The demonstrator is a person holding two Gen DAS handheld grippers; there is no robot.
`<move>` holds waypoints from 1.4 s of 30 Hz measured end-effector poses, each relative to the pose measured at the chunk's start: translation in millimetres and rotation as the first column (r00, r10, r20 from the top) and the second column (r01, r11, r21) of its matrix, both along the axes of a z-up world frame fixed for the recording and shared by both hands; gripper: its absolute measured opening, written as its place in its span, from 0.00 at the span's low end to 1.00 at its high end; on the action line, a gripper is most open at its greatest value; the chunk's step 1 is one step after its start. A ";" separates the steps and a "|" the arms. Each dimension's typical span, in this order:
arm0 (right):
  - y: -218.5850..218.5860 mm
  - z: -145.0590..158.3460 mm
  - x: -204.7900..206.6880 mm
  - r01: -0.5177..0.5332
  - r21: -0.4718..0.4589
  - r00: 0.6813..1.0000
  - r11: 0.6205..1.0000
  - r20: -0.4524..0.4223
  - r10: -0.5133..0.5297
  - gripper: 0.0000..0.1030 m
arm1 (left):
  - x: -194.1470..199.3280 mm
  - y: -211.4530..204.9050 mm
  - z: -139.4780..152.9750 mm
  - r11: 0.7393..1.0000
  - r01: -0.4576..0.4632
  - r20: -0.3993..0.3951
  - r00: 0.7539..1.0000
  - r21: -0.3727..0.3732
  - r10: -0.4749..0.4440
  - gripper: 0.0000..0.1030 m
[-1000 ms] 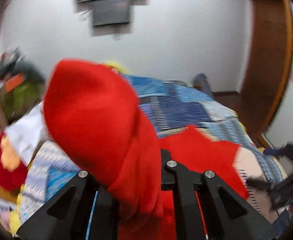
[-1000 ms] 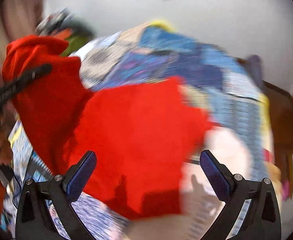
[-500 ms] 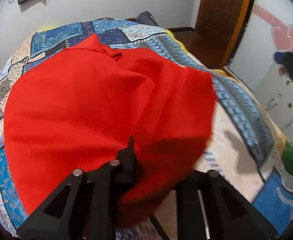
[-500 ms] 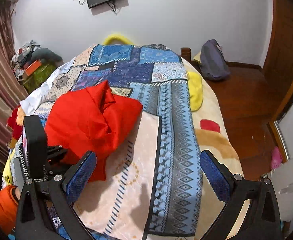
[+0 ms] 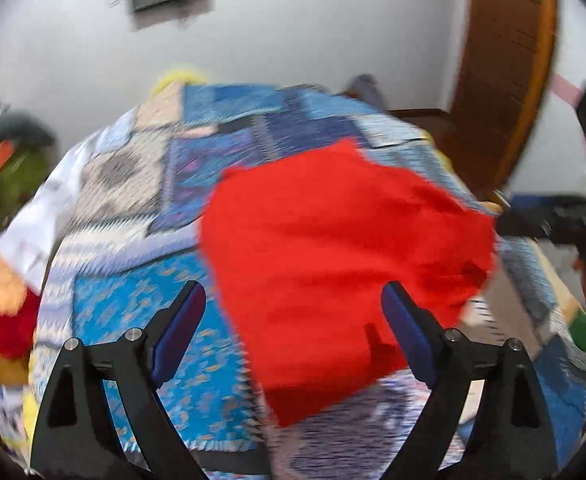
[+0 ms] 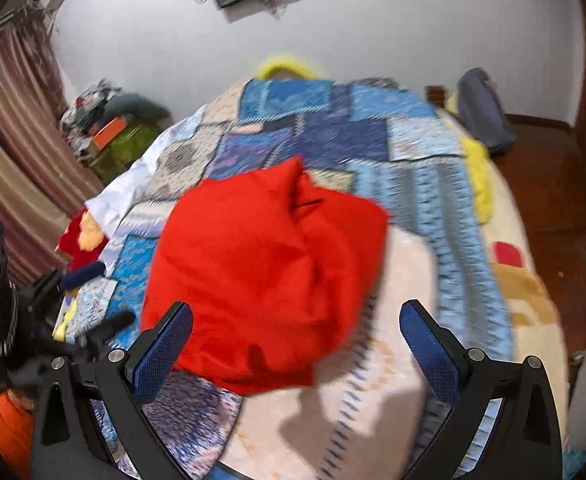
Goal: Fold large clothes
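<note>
Bed (image 6: 433,264) under blue patchwork quilt (image 6: 333,128); red garment (image 6: 265,276) lies bunched on quilt, yellow plush (image 6: 479,176) at right edge.

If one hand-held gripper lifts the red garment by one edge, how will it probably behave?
The red garment will probably drape limply: it lies in soft, rumpled folds on the patchwork bedspread. Its loose layers seem likely to fall open. It looks light, though blur hides the fabric's thickness.

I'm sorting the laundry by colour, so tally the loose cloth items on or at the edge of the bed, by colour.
Red: 2 (the red garment lying on the patchwork bedspread, the red-and-orange cloth at the bed's edge)
White: 1 (the white cloth)
Total: 3
</note>
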State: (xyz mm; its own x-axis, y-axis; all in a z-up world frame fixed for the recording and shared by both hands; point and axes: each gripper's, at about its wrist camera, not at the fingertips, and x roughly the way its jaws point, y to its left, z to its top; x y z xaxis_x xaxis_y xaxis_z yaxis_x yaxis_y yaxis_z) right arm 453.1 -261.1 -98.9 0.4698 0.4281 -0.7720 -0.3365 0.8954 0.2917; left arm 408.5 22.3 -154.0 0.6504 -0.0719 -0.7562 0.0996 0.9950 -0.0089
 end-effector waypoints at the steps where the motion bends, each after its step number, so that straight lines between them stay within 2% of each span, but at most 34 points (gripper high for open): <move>1: 10.7 -8.3 3.6 -0.011 -0.003 1.000 1.000 -0.022 0.011 1.00 | 1.2 10.9 -10.3 1.000 -0.021 -0.027 0.999 -0.010 0.021 0.87; 5: 45.0 -56.4 14.5 -0.056 -0.077 0.991 0.995 -0.125 0.046 1.00 | 9.2 29.4 -63.2 0.999 -0.049 -0.179 0.983 -0.006 0.047 0.88; 7: 51.5 -84.6 14.8 -0.074 -0.167 0.986 0.983 -0.158 0.047 1.00 | -0.7 30.1 -84.9 1.000 -0.029 -0.206 0.978 -0.008 0.027 0.90; 9: 46.0 -104.8 12.1 -0.082 -0.240 0.984 0.967 -0.171 0.042 1.00 | -11.3 28.5 -95.0 0.999 -0.034 -0.193 0.981 0.000 0.033 1.00; 10: 37.0 -112.3 10.4 -0.085 -0.238 0.984 0.968 -0.175 0.043 1.00 | -16.8 26.9 -99.3 1.000 -0.026 -0.192 0.981 0.009 0.027 1.00; 12: 15.3 -113.5 4.1 -0.084 -0.179 0.986 0.980 -0.159 0.055 1.00 | -24.1 25.3 -104.6 1.000 -0.016 -0.193 0.981 0.024 0.021 1.00; 13: 8.1 -110.9 -0.2 -0.081 -0.201 0.988 0.976 -0.142 0.052 1.00 | -28.7 24.5 -107.8 0.999 -0.013 -0.204 0.979 0.036 0.020 1.00; 14: 2.6 -108.1 -4.9 -0.079 -0.233 0.990 0.969 -0.131 0.050 1.00 | -32.0 22.3 -112.0 0.998 -0.011 -0.219 0.976 0.061 0.024 0.99; 15: -2.1 -105.8 -10.6 -0.063 -0.302 0.993 0.951 -0.110 0.031 1.00 | -35.5 20.8 -117.5 0.993 -0.012 -0.236 0.971 0.118 0.040 1.00; 16: -4.7 -104.2 -14.7 -0.056 -0.360 0.995 0.931 -0.092 0.024 1.00 | -37.8 21.0 -119.4 0.991 -0.010 -0.229 0.973 0.133 0.040 0.99; 18: -9.1 -101.2 -21.5 -0.064 -0.433 0.997 0.899 -0.076 0.034 1.00 | -45.4 25.7 -115.2 0.991 -0.008 -0.213 0.976 0.133 0.036 0.97; 20: -12.1 -90.7 -31.2 -0.068 -0.466 0.998 0.882 -0.042 0.054 1.00 | -52.0 31.2 -102.6 0.990 -0.019 -0.184 0.982 0.143 0.045 0.97; 23: -14.4 -60.9 -36.2 -0.069 -0.429 0.996 0.900 0.020 0.086 1.00 | -55.2 39.8 -74.6 0.990 -0.041 -0.120 0.991 0.134 0.058 0.97; 26: -5.2 -29.3 -29.0 -0.063 -0.336 0.993 0.940 0.072 0.092 1.00 | -41.5 47.6 -44.0 0.993 -0.067 -0.057 0.996 0.095 0.072 0.97; 30: 17.5 -5.6 -0.9 -0.074 -0.168 0.993 0.983 0.080 0.089 1.00 | -3.6 52.1 -17.8 0.996 -0.088 -0.004 0.996 0.023 0.088 0.97; 32: 34.9 -6.8 17.6 -0.071 -0.134 0.995 0.988 0.059 0.080 1.00 | 16.3 53.1 -20.2 0.996 -0.092 -0.007 0.996 -0.010 0.092 0.97; 34: 50.4 -18.5 38.4 -0.084 -0.133 0.996 0.988 0.024 0.088 1.00 | 38.3 53.4 -29.6 0.994 -0.099 -0.032 0.995 -0.038 0.098 0.97; 36: 64.8 -35.1 60.9 -0.095 -0.152 0.995 0.984 -0.027 0.092 1.00 | 57.9 52.3 -46.1 0.994 -0.104 -0.076 0.992 -0.033 0.101 0.97; 38: 75.6 -56.6 83.1 -0.084 -0.230 0.996 0.970 -0.048 0.075 1.00 | 71.8 51.6 -64.3 0.993 -0.115 -0.104 0.988 0.005 0.115 0.97; 39: 77.0 -64.4 88.8 -0.077 -0.281 0.997 0.957 -0.044 0.067 1.00 | 74.7 53.5 -68.7 0.993 -0.119 -0.107 0.987 0.001 0.119 0.98; 40: 76.1 -72.9 96.7 -0.078 -0.335 0.997 0.939 -0.036 0.070 1.00 | 75.6 57.7 -71.9 0.992 -0.123 -0.107 0.987 -0.027 0.120 0.99; 42: 66.7 -78.8 103.9 -0.112 -0.308 0.993 0.945 -0.055 0.100 1.00 | 73.1 66.6 -73.6 0.987 -0.135 -0.114 0.986 -0.092 0.124 0.99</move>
